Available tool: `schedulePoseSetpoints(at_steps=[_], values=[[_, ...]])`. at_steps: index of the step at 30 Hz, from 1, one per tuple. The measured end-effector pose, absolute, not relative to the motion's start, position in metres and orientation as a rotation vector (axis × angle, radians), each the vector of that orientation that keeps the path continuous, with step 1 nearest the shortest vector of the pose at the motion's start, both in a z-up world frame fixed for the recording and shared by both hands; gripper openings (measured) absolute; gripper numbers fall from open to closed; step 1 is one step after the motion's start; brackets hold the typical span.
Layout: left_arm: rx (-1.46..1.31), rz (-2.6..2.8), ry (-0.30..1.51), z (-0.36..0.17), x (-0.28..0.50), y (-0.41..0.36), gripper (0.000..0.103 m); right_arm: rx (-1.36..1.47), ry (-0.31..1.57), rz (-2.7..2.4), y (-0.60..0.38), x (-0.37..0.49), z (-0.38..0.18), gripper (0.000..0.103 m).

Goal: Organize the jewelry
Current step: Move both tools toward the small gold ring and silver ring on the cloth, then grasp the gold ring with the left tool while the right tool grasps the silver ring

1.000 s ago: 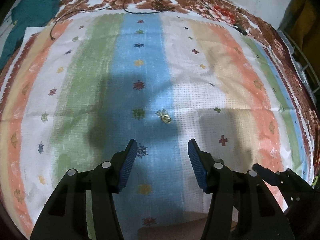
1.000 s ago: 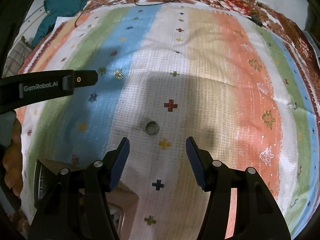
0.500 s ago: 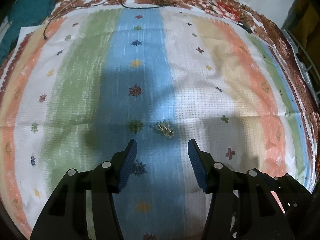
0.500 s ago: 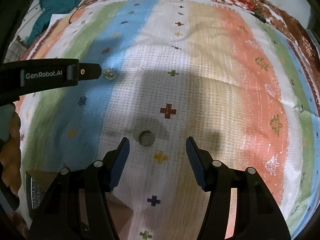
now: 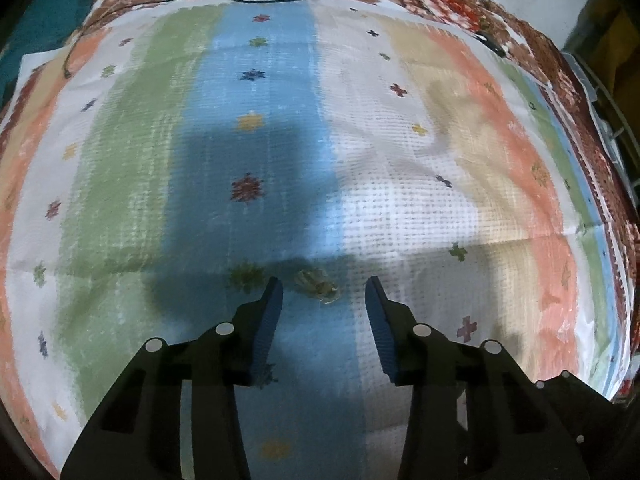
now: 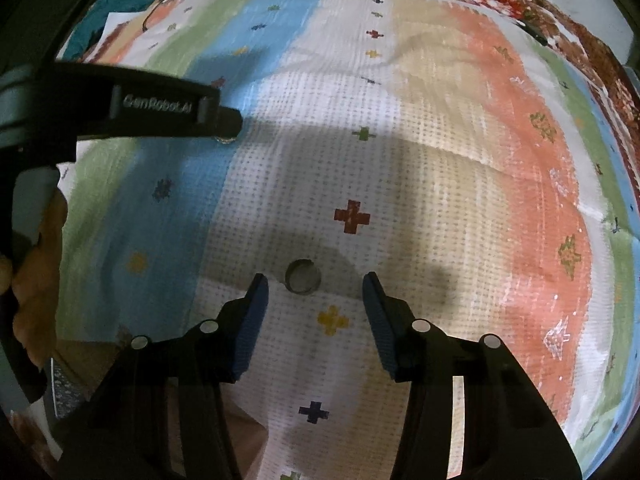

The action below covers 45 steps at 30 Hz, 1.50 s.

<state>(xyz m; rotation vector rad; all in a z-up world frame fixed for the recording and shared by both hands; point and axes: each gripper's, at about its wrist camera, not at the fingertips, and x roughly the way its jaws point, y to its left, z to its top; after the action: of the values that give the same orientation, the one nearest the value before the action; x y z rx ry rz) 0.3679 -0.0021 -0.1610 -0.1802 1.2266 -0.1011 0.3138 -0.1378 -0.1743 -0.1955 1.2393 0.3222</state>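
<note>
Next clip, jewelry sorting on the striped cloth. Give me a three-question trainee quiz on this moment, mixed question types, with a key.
1. True or false: the left gripper is shut on the gold jewelry piece.
2. Multiple choice: the small round container lies
A. on the orange stripe
B. on the white dotted stripe, just ahead of the right gripper
C. on the green stripe
3. Fill in: the gold jewelry piece lies on the ____ stripe of the striped cloth.

Key
1. False: the fingers stand apart and the piece lies on the cloth between their tips.
2. B
3. blue, near its edge with the white stripe
</note>
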Motion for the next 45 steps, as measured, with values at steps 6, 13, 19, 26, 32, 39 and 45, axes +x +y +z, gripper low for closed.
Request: schedulePoseSetpoints(at_steps=[6, 13, 19, 26, 32, 39, 45], values=[[-0.156, -0.108, 1.251, -0.168, 0.371, -0.008, 0.032, -0.209, 1.241, 0.323, -0.135, 0.315, -0.177, 0.031], [-0.158, -0.089, 1.259, -0.174, 0.37, -0.002, 0.005, -0.213, 1.242, 0.33, -0.136, 0.313, -0.177, 0.019], [-0.141, -0.091, 1.245, -0.171, 0.368, -0.005, 0.002, -0.209, 1.235, 0.351, -0.137, 0.308, -0.175, 0.019], [-0.162, -0.088, 1.22, -0.159, 0.367, 0.003, 0.001, -0.207, 1.219, 0.36, -0.138, 0.304, -0.171, 0.019], [-0.166, -0.085, 1.225, -0.157, 0.369, 0.001, 0.002, -0.214, 1.218, 0.364, -0.135, 0.303, -0.172, 0.019], [-0.146, -0.058, 1.212, -0.157, 0.372, 0.002, 0.04, -0.218, 1.218, 0.365, -0.136, 0.305, -0.172, 0.019], [-0.132, -0.06, 1.226, -0.165, 0.378, 0.0, 0.042, -0.221, 1.222, 0.364, -0.135, 0.307, -0.172, 0.019]])
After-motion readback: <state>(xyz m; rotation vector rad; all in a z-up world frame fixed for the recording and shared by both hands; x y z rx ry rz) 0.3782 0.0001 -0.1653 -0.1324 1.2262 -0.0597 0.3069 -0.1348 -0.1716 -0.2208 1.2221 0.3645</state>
